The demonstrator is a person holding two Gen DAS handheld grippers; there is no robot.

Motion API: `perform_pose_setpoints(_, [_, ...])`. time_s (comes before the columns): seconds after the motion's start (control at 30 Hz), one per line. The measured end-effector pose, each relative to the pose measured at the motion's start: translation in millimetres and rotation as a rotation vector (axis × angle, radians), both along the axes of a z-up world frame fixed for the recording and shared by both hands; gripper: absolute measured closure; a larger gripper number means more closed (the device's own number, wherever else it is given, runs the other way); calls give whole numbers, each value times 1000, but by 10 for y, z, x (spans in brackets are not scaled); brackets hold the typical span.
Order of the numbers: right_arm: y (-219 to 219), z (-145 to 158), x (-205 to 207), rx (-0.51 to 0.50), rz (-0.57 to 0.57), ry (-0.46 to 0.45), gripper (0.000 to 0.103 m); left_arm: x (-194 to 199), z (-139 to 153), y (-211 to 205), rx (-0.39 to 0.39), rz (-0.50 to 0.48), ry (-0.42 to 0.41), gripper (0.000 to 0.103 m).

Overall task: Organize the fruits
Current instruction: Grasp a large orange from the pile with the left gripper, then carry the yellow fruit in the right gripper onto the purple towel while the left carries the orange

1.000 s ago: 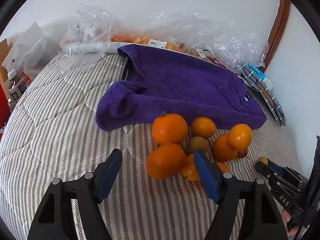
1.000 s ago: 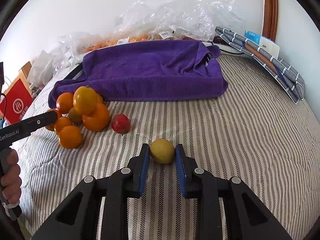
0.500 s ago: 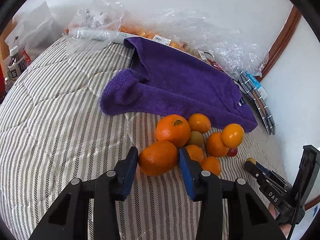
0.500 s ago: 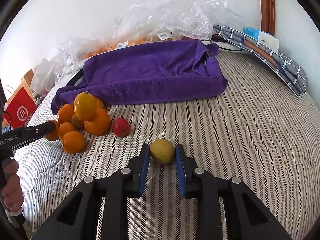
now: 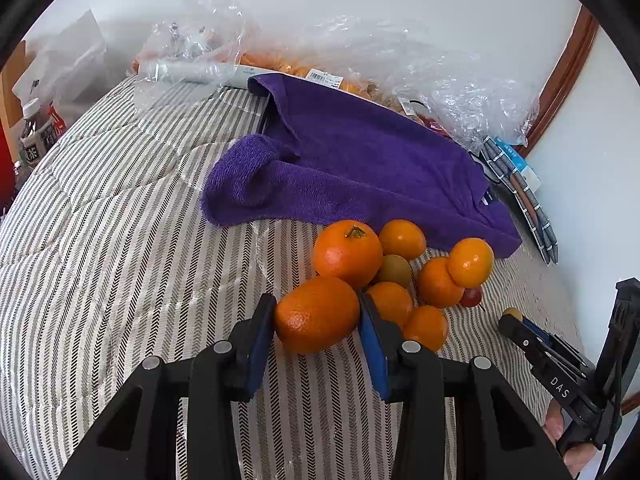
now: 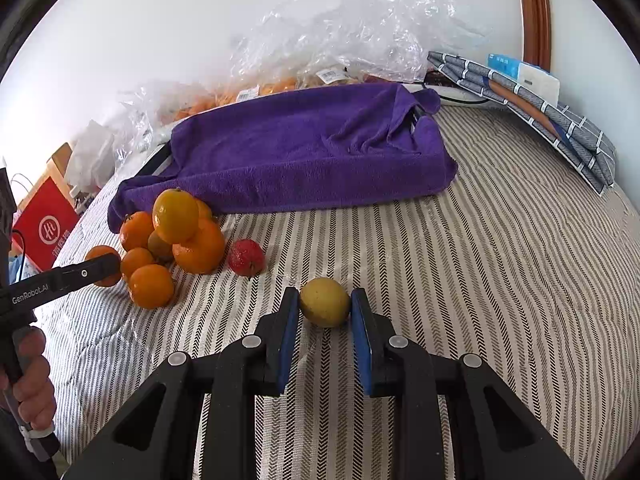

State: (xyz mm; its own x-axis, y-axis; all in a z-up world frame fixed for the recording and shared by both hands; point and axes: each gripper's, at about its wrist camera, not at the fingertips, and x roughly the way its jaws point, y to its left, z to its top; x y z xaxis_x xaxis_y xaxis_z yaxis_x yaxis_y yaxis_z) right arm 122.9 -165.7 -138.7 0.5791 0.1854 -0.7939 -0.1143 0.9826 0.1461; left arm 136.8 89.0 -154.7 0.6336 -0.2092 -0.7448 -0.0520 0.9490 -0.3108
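A pile of oranges [image 5: 400, 264] lies on the striped bed cover in front of a purple towel [image 5: 360, 160]. My left gripper [image 5: 318, 316] is shut on the nearest large orange [image 5: 316, 314] at the pile's front. My right gripper [image 6: 325, 303] is shut on a small yellow fruit [image 6: 325, 302] resting on the cover, right of the pile [image 6: 172, 240]. A red fruit [image 6: 246, 258] lies between the pile and the yellow fruit. The left gripper's finger [image 6: 80, 274] shows at the left of the right wrist view, touching an orange.
Clear plastic bags with more fruit [image 5: 320, 76] lie behind the towel along the wall. A folded checked cloth and a box [image 6: 532, 100] sit at the back right. A red bag [image 6: 44, 224] and bottles [image 5: 36, 132] stand beyond the bed's left edge.
My left gripper moved forward and closed from wide open onto the front orange. My right gripper stayed shut on the yellow fruit and barely moved.
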Motion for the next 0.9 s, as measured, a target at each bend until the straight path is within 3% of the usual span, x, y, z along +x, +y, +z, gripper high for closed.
perform_pose_setpoints(0.2, [10,65,-48,-11,8,-11,77,-50,225,-14,35,9,-25,64])
perform_pose_setpoints(0.43, [-11,498,-28,4,10,-72,77,24,549,32,34,43,-67,64])
perform_pose_setpoints(0.67, [41,923,186,-40,20,-154,77,274,895,-2,66,60,-126,64])
perform_pose_setpoints(0.9, [68,1035,583,-43,17,-187,77,595,976,-73,88,32,-159,64])
